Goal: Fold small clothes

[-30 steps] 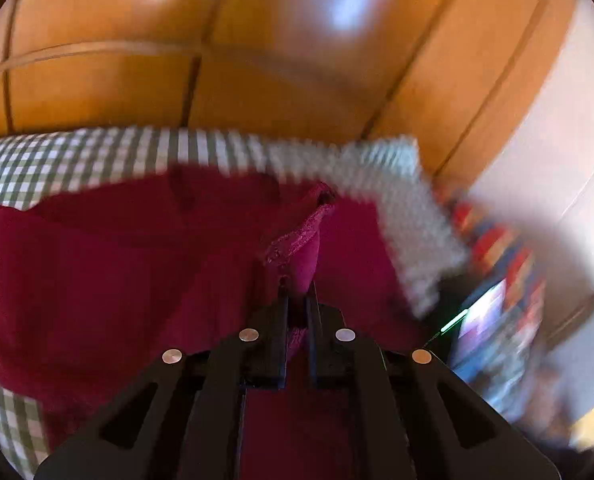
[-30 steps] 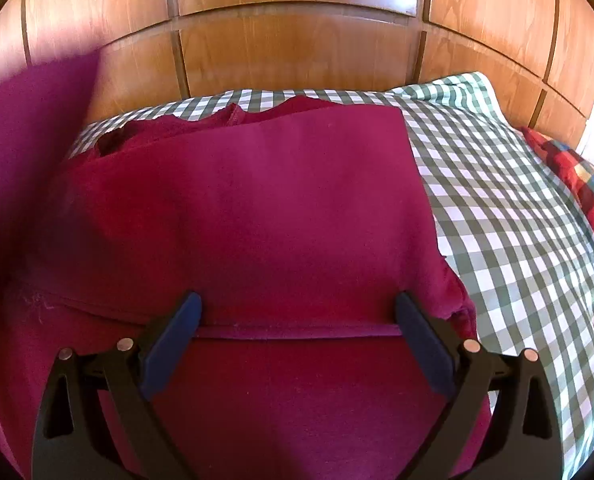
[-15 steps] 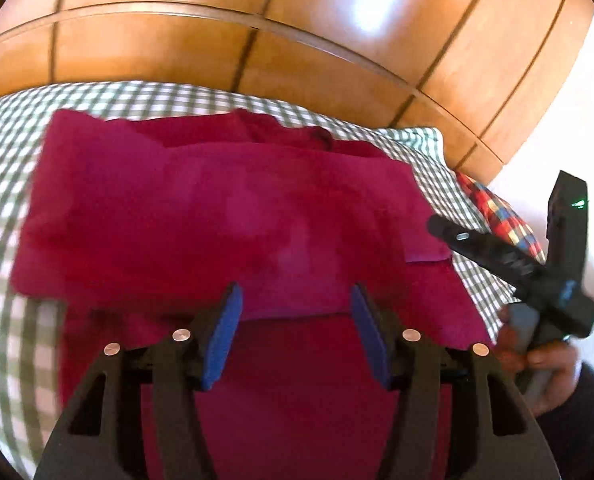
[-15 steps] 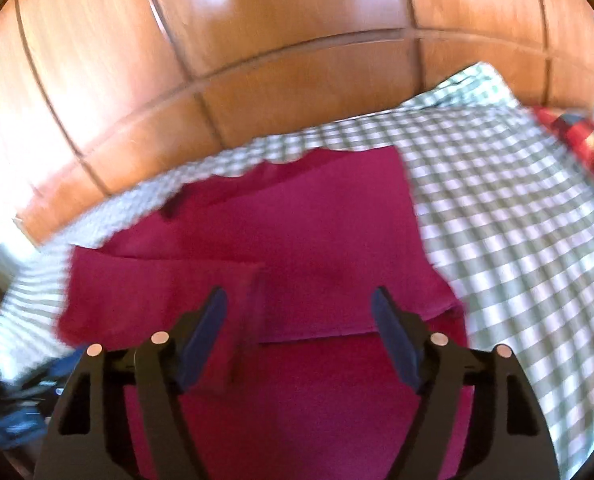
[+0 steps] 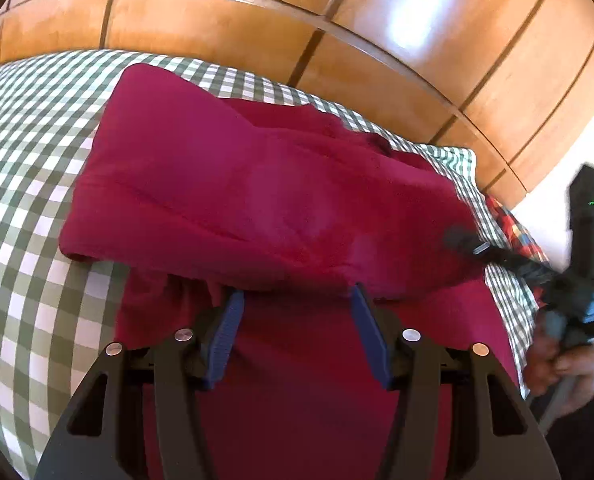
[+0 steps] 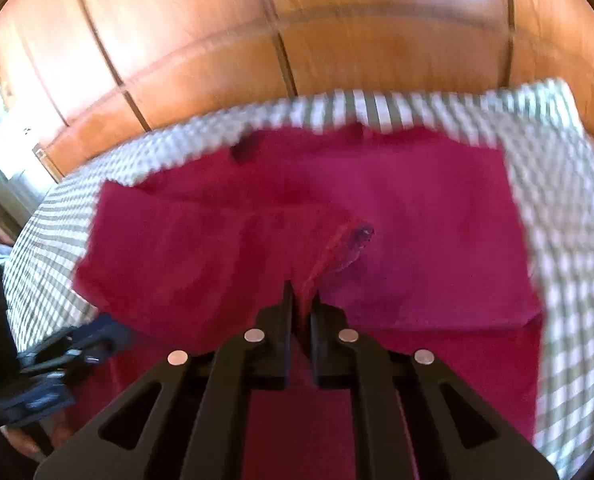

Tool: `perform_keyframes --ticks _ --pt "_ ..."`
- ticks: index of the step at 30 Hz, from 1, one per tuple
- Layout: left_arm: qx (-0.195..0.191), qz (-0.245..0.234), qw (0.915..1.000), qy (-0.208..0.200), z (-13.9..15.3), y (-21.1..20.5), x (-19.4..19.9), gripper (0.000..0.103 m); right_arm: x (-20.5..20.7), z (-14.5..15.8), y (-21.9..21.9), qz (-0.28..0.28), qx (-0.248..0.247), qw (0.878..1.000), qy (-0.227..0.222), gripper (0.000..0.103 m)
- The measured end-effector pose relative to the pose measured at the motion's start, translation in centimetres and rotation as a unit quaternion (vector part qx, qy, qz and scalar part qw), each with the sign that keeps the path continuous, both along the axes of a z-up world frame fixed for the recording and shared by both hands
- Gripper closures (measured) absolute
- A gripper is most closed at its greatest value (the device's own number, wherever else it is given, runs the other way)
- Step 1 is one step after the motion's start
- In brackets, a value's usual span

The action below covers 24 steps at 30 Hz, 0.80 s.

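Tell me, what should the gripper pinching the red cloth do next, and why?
Probably carry that pinched edge across and lay it down flat. The right gripper has just closed on a hemmed edge of the red garment, lifting a ridge off the checked bedcover. The left gripper is open, holding nothing, so the right does the folding.

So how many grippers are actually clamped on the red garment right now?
1. The right gripper is shut on a hemmed edge of the red garment. The left gripper hangs open over the garment's near fold, gripping nothing.
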<state>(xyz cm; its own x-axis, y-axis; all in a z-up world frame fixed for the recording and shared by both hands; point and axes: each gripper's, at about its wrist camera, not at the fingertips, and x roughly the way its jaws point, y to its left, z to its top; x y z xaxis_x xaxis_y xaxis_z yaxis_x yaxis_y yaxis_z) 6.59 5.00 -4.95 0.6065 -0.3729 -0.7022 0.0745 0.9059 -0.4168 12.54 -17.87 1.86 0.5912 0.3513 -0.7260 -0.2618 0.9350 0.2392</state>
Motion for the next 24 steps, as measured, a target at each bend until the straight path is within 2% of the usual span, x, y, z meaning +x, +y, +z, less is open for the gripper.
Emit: perform_keyframes --ticks 4,6,7,10,12,14,15,17,20,22,23,24 --pt "0.004 0.022 0.9998 -0.004 0.2 0.9 0.8 0.048 0.3 5.8 -1.2 -0.015 -0.006 0.997 -0.077 0.098" --pt "0.014 0.038 0.9992 0.001 0.0 1.4 1.3 0.048 0.5 7.5 -2.1 -0.032 -0.014 0.994 -0.103 0.098" --pt "0.012 0.048 0.9988 0.007 -0.2 1.9 1.6 0.051 0.9 7.8 -3.0 -0.049 -0.023 0.992 -0.11 0.098" --pt "0.009 0.075 0.997 0.021 -0.7 3.4 1.7 0.065 2.4 5.7 -6.0 -0.094 -0.035 0.992 -0.077 0.097" --pt "0.015 0.098 0.9947 0.029 -1.0 4.4 1.5 0.065 3.4 2.6 -8.0 -0.118 -0.03 0.992 -0.027 0.097" --pt "-0.009 0.1 0.9943 0.036 -1.7 5.7 1.2 0.068 4.1 -1.4 -9.5 -0.138 -0.012 0.99 0.035 0.097" --pt "-0.015 0.102 0.994 0.037 -1.7 6.2 1.1 0.069 4.0 -3.0 -10.1 -0.145 -0.009 0.988 0.052 0.097" --pt "-0.002 0.098 0.9944 0.039 -1.5 5.9 0.9 0.071 4.0 -5.8 -11.0 -0.159 0.006 0.984 0.083 0.097" --pt "0.02 0.097 0.9942 0.042 -1.0 5.5 0.7 0.071 3.4 -6.7 -11.6 -0.162 0.021 0.983 0.081 0.097" --pt "0.026 0.091 0.9948 0.038 -0.3 5.4 0.0 0.071 3.1 -6.3 -11.8 -0.155 0.032 0.984 0.079 0.092" --pt "0.027 0.087 0.9953 0.032 0.3 5.3 -0.4 0.071 3.0 -5.7 -12.0 -0.154 0.036 0.984 0.076 0.081" --pt "0.029 0.084 0.9957 0.024 0.6 5.1 -0.9 0.071 3.1 -4.9 -12.1 -0.154 0.039 0.985 0.071 0.075"
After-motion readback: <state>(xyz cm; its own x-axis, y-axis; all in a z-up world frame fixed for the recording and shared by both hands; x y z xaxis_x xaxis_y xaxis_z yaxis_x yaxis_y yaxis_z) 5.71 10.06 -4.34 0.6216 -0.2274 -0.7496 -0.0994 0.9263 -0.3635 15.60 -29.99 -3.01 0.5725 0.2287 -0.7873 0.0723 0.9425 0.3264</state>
